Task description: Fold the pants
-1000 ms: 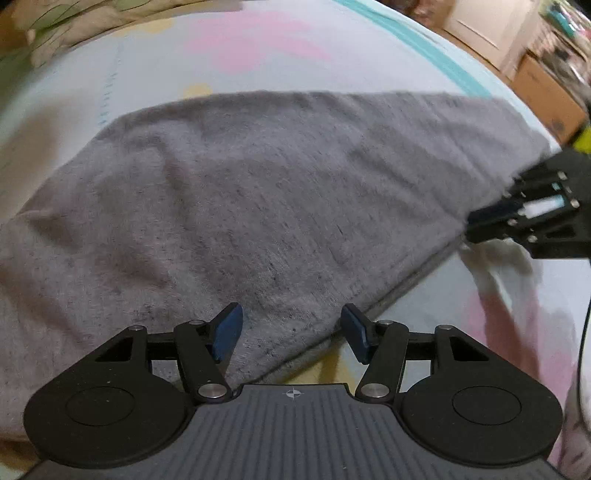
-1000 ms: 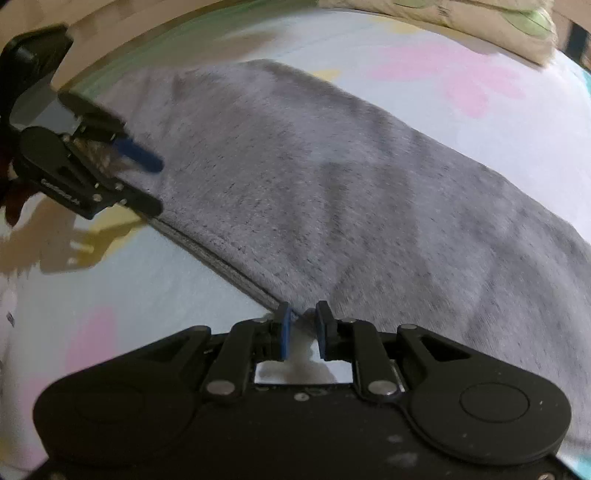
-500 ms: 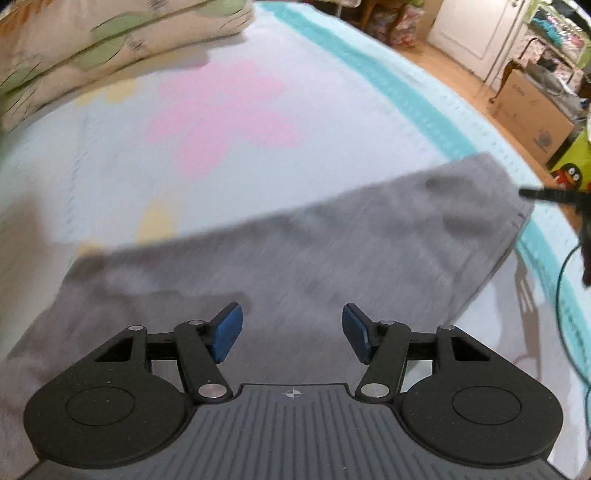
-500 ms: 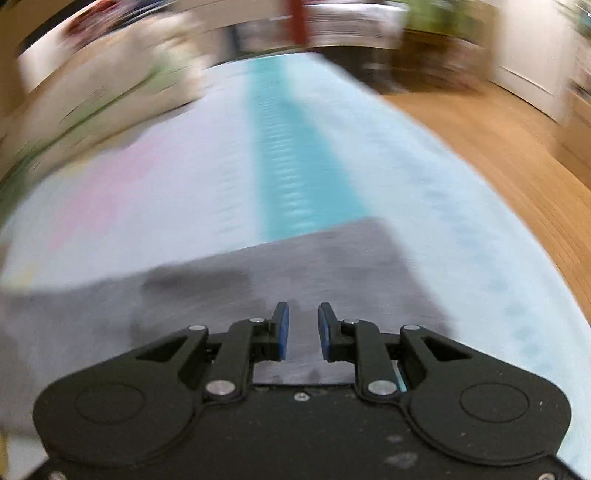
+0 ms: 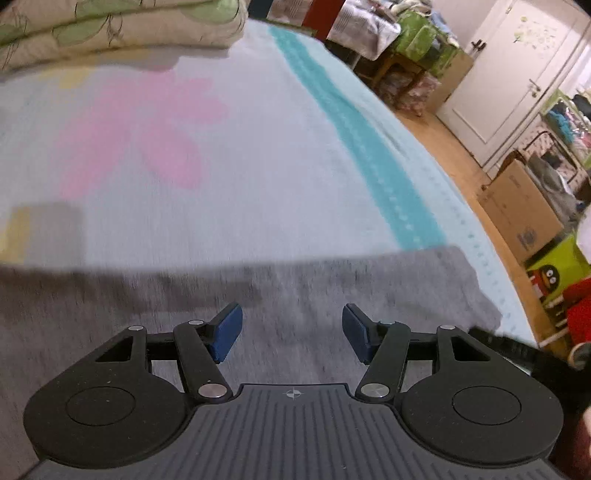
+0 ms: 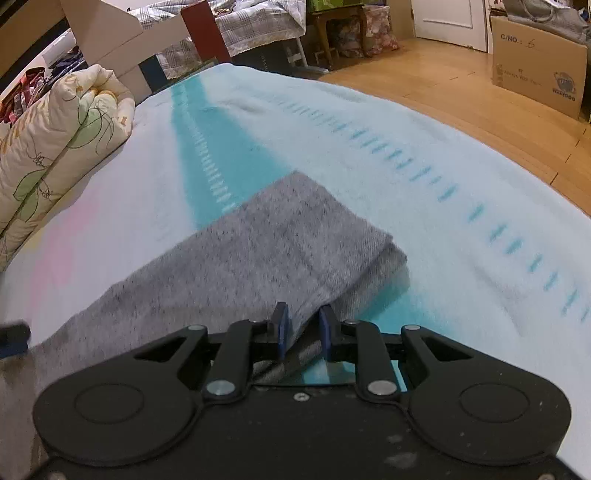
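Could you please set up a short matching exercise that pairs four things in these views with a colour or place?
Things:
1. pants
2. folded quilt
3. cardboard box
4. stripe on the bedsheet

Descriptions:
A. teal
B. on the wooden floor
C. grey
D. cream with green leaves

Pairs: 1-C, 2-D, 3-B, 4-A

**Left claw open above the grey pants**

Your left claw (image 5: 291, 332) hangs over the grey pants (image 5: 303, 284) with its blue pads (image 5: 225, 332) spread wide and nothing between them. The fabric lies flat across the bed (image 5: 258, 166), its far edge running straight, its right corner reaching past the teal stripe (image 5: 373, 155). A pink flower print (image 5: 140, 136) shows beyond. A folded quilt (image 5: 122, 33) sits at the top left. Cardboard box (image 5: 521, 210) on the floor, right.
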A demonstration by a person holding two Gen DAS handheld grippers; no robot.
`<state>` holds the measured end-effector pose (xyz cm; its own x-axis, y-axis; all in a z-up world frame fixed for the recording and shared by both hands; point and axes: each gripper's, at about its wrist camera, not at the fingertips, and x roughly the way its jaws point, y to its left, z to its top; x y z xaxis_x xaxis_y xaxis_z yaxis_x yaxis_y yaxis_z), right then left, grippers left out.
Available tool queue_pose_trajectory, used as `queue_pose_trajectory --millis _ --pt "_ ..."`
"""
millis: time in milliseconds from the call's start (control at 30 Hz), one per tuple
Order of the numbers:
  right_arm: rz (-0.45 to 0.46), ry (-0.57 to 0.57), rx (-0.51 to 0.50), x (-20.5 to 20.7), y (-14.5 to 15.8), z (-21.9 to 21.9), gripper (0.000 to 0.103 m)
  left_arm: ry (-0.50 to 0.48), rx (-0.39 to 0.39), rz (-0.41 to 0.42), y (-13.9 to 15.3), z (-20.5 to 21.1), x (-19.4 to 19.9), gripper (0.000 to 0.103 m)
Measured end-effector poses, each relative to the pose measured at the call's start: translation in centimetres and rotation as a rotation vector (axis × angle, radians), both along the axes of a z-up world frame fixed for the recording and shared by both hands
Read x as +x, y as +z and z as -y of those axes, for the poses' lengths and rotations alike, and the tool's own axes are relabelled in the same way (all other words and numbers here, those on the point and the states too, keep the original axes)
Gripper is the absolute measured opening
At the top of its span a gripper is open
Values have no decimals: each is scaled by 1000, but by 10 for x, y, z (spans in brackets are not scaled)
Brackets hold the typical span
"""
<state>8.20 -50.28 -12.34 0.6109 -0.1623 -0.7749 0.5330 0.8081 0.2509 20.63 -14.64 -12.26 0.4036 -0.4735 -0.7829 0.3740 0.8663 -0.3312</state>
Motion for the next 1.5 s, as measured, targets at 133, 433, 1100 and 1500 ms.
queue_pose_trajectory --millis 133,433,1100,1500 --pt "-21 7 13 9 -3 4 20 -62 112 33 -9 10 -1 58" --pt "-33 53 -18 -3 -2 1 8 -107 131 20 -25 22 -8 58" --pt "195 -79 286 0 -25 73 41 -120 165 18 -39 31 -20 67" --pt "244 -6 142 0 26 49 14 -13 200 86 -26 17 16 66"
